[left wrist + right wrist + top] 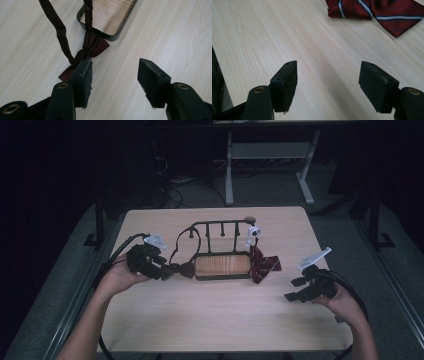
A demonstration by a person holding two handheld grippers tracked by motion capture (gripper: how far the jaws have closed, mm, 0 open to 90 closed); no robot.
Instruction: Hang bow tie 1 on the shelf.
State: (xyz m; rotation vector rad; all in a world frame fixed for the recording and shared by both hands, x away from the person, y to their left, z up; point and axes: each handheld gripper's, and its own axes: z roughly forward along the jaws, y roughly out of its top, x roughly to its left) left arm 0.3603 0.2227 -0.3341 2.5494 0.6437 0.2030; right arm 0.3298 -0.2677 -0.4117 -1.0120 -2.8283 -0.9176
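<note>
A black wire rack [220, 227] with a wooden base [222, 265] stands mid-table. A dark bow tie [182, 269] lies at the base's left end, and its strap [176, 247] loops up to a hook on the rack. My left gripper [165, 270] is open right beside it. In the left gripper view the bow tie [92, 46] sits at the tip of the left jaw, with bare table between the jaws of the left gripper [113, 72]. A red striped tie [264, 265] lies at the base's right end. My right gripper [295, 290] is open over bare table, with the red striped tie [377, 11] ahead of it.
The wooden base [110, 15] lies just beyond the bow tie. A white clip-like piece [253, 232] hangs at the rack's right end. The light wood table [215, 320] has open surface in front. Behind it stand a white desk frame [270, 165] and floor cables [175, 185].
</note>
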